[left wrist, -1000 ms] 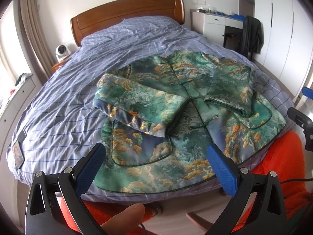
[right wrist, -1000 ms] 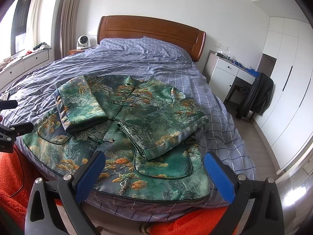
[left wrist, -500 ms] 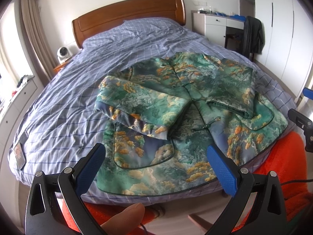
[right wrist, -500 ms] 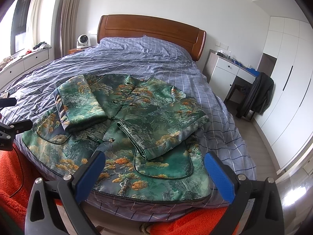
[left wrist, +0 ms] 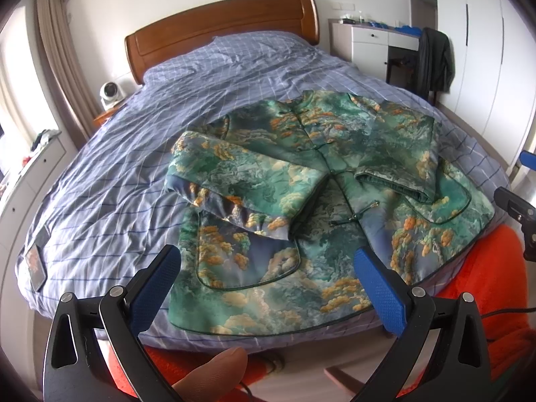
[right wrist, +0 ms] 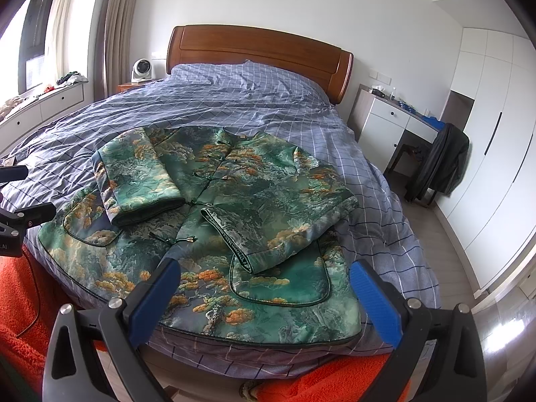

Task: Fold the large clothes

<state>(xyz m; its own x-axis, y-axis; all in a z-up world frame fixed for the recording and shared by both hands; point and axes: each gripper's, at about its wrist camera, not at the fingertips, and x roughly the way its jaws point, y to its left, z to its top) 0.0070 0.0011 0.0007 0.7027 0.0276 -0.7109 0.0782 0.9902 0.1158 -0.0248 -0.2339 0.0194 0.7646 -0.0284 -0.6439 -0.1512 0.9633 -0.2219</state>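
A green brocade jacket (left wrist: pixel 321 181) with orange and grey cloud patterns lies face up at the foot of the bed, hem toward me. Both sleeves are folded in across the chest. The same jacket (right wrist: pixel 234 207) fills the middle of the right wrist view. My left gripper (left wrist: pixel 268 278) hangs open over the hem's left half, blue pads wide apart, holding nothing. My right gripper (right wrist: pixel 264 291) is open too, above the hem's right half near the bed's foot edge. Neither touches the cloth.
The bed (left wrist: pixel 110 181) has a blue checked cover and a wooden headboard (right wrist: pixel 258 57). A person's orange clothing (left wrist: pixel 485 288) shows below the bed edge, and a fingertip (left wrist: pixel 214 372) at the bottom. A white desk and chair with a dark coat (right wrist: pixel 439 164) stand at right.
Both grippers have drifted slightly nearer and lower toward the jacket's hem. The jacket has not moved, and both stay open.
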